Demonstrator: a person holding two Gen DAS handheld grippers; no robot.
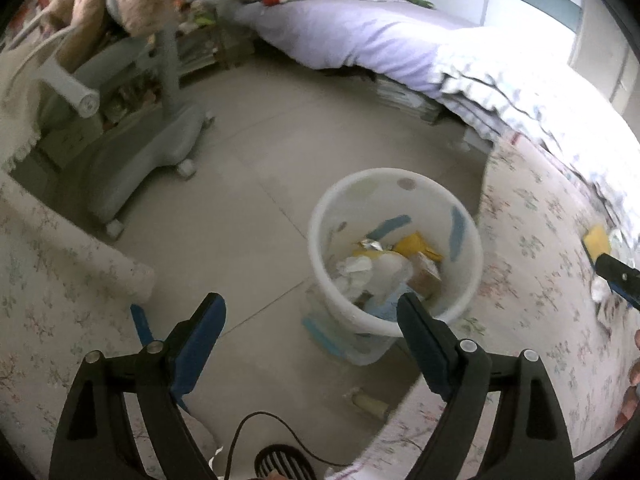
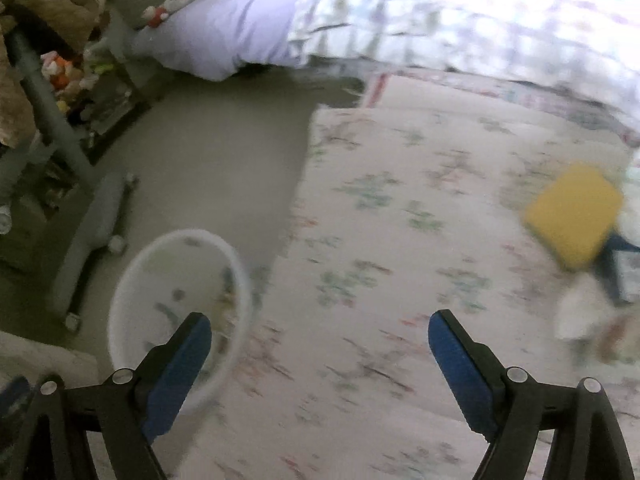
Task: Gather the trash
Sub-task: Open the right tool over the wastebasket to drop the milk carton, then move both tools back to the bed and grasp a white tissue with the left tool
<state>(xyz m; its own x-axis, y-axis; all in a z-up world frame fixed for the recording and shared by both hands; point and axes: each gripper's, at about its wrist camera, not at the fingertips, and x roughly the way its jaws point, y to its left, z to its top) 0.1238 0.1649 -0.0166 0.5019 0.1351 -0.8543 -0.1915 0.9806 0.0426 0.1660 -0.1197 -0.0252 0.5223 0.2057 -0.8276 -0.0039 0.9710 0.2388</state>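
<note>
A white trash bin [image 1: 394,248] stands on the floor beside a floral-covered surface [image 1: 532,280]; it holds crumpled paper, a yellow wrapper and cardboard. My left gripper [image 1: 310,312] is open and empty, hovering above the bin's near side. My right gripper [image 2: 320,334] is open and empty over the floral surface [image 2: 400,220], with the bin [image 2: 132,320] at its lower left. A yellow packet [image 2: 574,214] and white crumpled trash [image 2: 576,312] lie on the surface to the right; the packet also shows in the left wrist view [image 1: 598,238]. The right wrist view is blurred.
A grey wheeled chair base [image 1: 144,160] stands on the tiled floor at left. A bed with a lilac sheet [image 1: 360,36] and checked quilt [image 2: 480,16] lies behind. A cardboard tube [image 1: 370,402] lies on the floor by the bin. A dark item [image 2: 624,272] lies beside the yellow packet.
</note>
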